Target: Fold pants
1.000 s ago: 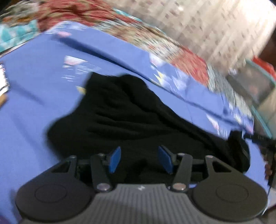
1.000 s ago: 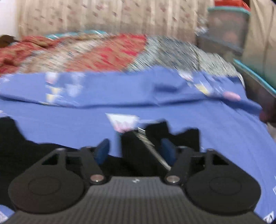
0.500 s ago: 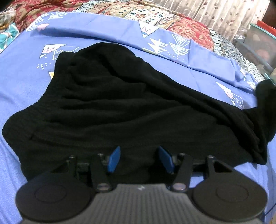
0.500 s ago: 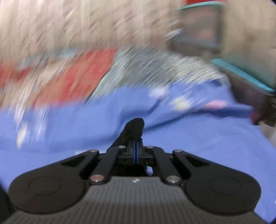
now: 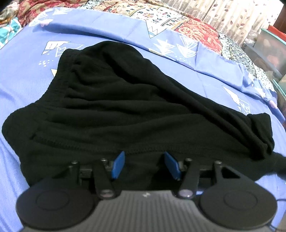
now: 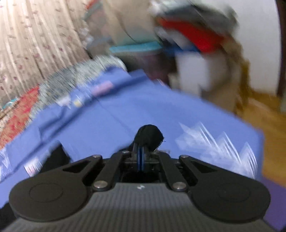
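Observation:
Black pants (image 5: pixel 116 100) lie rumpled on the blue bedsheet (image 5: pixel 23 75), spread from the left to a bunched end at the right (image 5: pixel 259 130). My left gripper (image 5: pixel 144 160) hovers low over the near hem, its blue pads (image 5: pixel 118 165) apart, dark cloth beneath and between them; no grip shows. In the blurred right wrist view my right gripper (image 6: pixel 140 151) is shut on a tuft of the black pants (image 6: pixel 149 134), held above the sheet (image 6: pixel 143 107). More black cloth (image 6: pixel 55 157) trails at the lower left.
A patterned red quilt (image 5: pixel 194 28) and a floral curtain (image 5: pixel 232 16) lie behind the sheet. Plastic storage boxes (image 5: pixel 268 46) stand at the right. The right wrist view shows the bed's corner, a wooden floor (image 6: pixel 264 121) and stacked boxes with clothes (image 6: pixel 193 53).
The right gripper shut on a fold of the pants and swung fast to the right with it, rolling. The left gripper edged closer to the near hem, jaws unchanged.

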Motion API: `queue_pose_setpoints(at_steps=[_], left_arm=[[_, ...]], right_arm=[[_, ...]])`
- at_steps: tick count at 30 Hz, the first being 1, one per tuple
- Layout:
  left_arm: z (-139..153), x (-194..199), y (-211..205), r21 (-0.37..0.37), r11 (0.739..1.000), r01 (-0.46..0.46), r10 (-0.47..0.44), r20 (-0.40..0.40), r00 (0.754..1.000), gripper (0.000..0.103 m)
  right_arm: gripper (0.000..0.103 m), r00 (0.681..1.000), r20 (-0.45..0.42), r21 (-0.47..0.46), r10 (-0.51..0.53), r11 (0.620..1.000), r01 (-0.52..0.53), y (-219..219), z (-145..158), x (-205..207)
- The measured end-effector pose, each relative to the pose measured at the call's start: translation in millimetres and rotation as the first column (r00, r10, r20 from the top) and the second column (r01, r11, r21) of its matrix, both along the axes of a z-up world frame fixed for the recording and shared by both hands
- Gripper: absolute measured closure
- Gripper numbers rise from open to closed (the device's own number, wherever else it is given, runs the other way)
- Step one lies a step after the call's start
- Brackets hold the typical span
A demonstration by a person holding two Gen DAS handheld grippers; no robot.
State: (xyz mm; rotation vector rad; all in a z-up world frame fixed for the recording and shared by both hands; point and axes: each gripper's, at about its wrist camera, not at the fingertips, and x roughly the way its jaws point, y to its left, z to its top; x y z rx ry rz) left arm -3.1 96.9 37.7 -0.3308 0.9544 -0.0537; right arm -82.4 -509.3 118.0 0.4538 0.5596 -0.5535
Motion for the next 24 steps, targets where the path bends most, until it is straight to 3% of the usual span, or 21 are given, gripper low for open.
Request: queue_pose_setpoints(at_steps=[3, 6, 8, 11, 13, 14, 16, 18, 20, 21, 22, 23, 24], left_arm=[[2, -3, 1, -0.005, 1.000, 0.000, 0.000, 0.001, 1.000, 0.052], [2, -6, 2, -0.011, 1.000, -0.003, 0.003, 0.002, 1.000, 0.052], [-1, -6, 2, -0.013, 1.000, 0.002, -0.002, -0.001, 1.000, 0.052], [-2, -7, -4, -0.009, 1.000, -0.017, 0.017, -0.002, 1.000, 0.052], [1, -7, -6, -0.013, 1.000, -0.025, 0.025, 0.002, 1.000, 0.051], [2, -8, -8, -0.023, 0.999, -0.025, 0.026, 0.007, 1.000, 0.051], [6, -10, -10, -0.038, 0.999, -0.014, 0.015, 0.015, 1.000, 0.051], [11, -12, -12, -0.040, 0.999, 0.000, 0.001, 0.025, 1.000, 0.051], [15, -15, -12, -0.042, 0.999, 0.001, 0.000, 0.028, 1.000, 0.050], [17, -16, -9, -0.050, 0.999, 0.001, 0.001, 0.028, 1.000, 0.050], [19, -18, -6, -0.058, 0.998, -0.002, 0.004, 0.028, 1.000, 0.050], [20, -19, -3, -0.064, 0.998, -0.005, 0.007, 0.030, 1.000, 0.050], [22, -21, 0, -0.067, 0.998, -0.008, 0.010, 0.034, 0.999, 0.049]], right_arm=[[0.060, 0.991, -0.075, 0.058, -0.114, 0.991, 0.118, -15, -27, -26], [0.061, 0.964, -0.079, 0.062, -0.254, 0.964, 0.259, -29, -25, -50], [0.061, 0.970, -0.043, 0.017, -0.238, 0.971, 0.239, -19, -8, -49], [0.061, 1.000, 0.020, -0.030, -0.013, 0.999, 0.013, 24, 24, -16], [0.057, 0.976, 0.022, -0.036, 0.214, 0.976, -0.214, 72, 36, 29], [0.054, 0.950, 0.011, -0.051, 0.312, 0.949, -0.311, 101, 38, 52], [0.032, 0.877, -0.023, -0.079, 0.479, 0.874, -0.480, 156, 35, 95], [0.025, 0.809, -0.072, -0.071, 0.584, 0.806, -0.588, 199, 20, 133], [0.025, 0.752, -0.157, -0.023, 0.640, 0.759, -0.651, 235, -6, 172], [0.029, 0.735, -0.212, 0.004, 0.645, 0.752, -0.659, 244, -20, 189], [0.065, 0.709, -0.285, 0.028, 0.645, 0.745, -0.667, 250, -36, 207], [0.089, 0.692, -0.349, 0.031, 0.632, 0.746, -0.666, 253, -46, 222], [0.096, 0.703, -0.366, 0.029, 0.610, 0.763, -0.646, 249, -49, 231]])
